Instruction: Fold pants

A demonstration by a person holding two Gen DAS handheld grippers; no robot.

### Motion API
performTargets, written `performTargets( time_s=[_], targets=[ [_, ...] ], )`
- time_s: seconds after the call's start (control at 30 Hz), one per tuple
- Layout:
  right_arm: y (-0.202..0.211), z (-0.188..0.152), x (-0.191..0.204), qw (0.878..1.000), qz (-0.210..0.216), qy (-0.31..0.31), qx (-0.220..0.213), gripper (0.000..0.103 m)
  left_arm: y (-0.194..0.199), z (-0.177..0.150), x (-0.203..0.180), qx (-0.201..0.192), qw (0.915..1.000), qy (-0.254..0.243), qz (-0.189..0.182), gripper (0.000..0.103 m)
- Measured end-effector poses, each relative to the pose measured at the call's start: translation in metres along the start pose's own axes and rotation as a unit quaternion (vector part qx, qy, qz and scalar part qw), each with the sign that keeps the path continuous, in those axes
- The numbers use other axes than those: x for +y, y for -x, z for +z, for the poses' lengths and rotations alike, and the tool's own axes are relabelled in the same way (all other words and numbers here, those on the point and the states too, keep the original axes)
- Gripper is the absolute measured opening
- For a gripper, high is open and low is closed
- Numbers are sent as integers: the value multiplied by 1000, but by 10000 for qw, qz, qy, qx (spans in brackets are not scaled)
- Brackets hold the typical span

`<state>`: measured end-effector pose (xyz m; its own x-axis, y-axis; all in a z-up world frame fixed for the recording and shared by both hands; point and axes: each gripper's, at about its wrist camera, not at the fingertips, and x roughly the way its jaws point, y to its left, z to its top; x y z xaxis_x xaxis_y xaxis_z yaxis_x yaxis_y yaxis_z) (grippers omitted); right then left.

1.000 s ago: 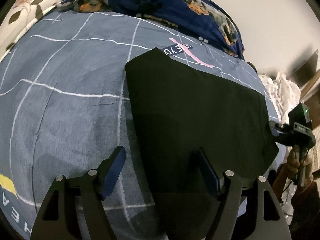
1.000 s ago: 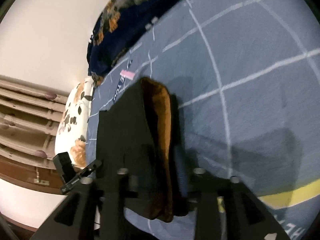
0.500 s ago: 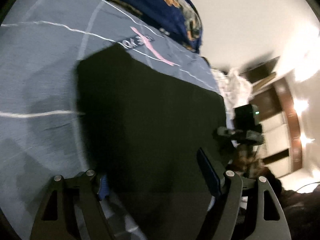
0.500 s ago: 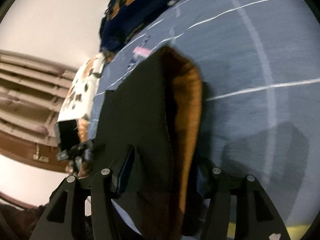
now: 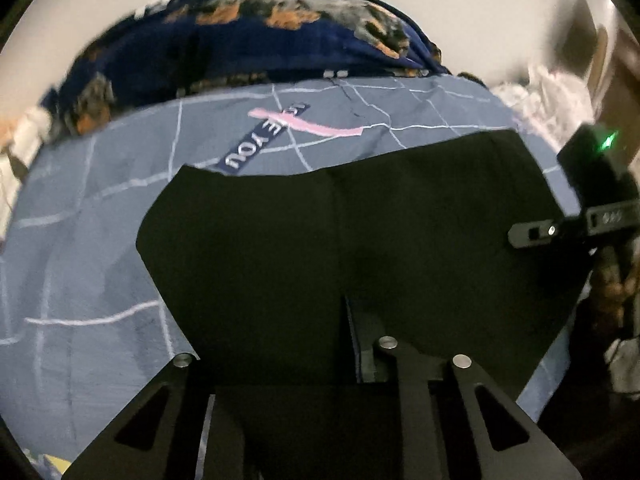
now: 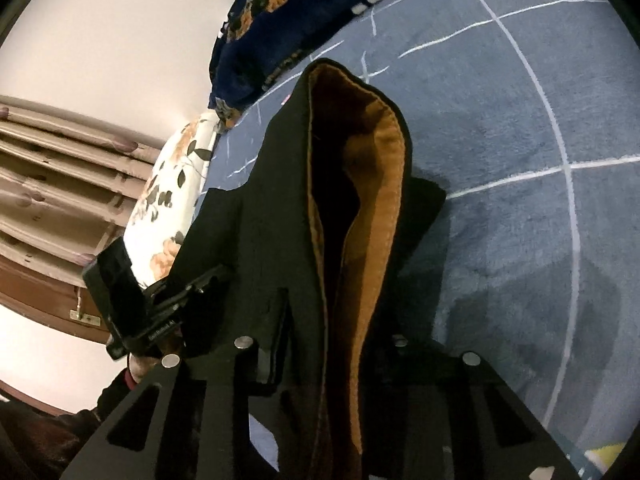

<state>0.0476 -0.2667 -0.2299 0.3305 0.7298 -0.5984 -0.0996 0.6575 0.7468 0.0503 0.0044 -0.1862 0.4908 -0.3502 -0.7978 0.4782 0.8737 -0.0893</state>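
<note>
Black fabric pants with an orange-brown lining (image 5: pixel 320 232) lie on the blue-grey bed cover with white grid lines (image 5: pixel 88 264), folded into a broad dark slab. In the left wrist view the slab's long axis runs left-right across the bed, far edge toward the navy dog-print blanket (image 5: pixel 240 52) at the headboard end. In the right wrist view the open end w/ the lining (image 6: pixel 376 184) points away toward that blanket, and the edge there is lifted and gaping.

Left gripper (image 5: pixel 320 344): fingers have just been closing and now sit close together, w/ the near edge of the pants between them; cloth drapes over the left finger, so only the right finger (image 5: pixel 368 336) shows. Looks clamped on the fabric.

Right gripper (image 6: pixel 332 344): fingers have also just been closing, narrowed onto the near edge by the lining; left finger (image 6: pixel 276 340) is pressed against black cloth, right finger mostly hidden by it.

Each gripper shows in the other's view, at opposite ends of the near edge. A white floral pillow (image 6: pixel 168 200) sits beside the blanket.
</note>
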Motion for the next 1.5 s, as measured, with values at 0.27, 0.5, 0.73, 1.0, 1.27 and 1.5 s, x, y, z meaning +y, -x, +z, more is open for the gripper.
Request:
performTargets(
  time_s=[0.27,0.5,0.73,1.0,1.27,1.5],
  targets=[
    [4,-2,8,9999,130,3,-95,26,16,9,-6,-213,9985,-196,468,18],
    [0,-1,16,9996,254,-54,-143,26,24,15,-4,-335,9969,-242,668,17],
    [-10,11,26,9994,318,-47,-126,26,26,21,7,-405,9957,-186,806,17],
    [-33,51,49,9988,455,122,-107,26,27,51,47,-661,9919,6,1081,17],
    [-74,121,69,9975,636,270,-149,26,12,98,108,-869,9869,333,1315,17],
    [-108,172,69,9968,738,266,-145,26,-20,127,156,-860,9842,510,1462,17]
  ],
)
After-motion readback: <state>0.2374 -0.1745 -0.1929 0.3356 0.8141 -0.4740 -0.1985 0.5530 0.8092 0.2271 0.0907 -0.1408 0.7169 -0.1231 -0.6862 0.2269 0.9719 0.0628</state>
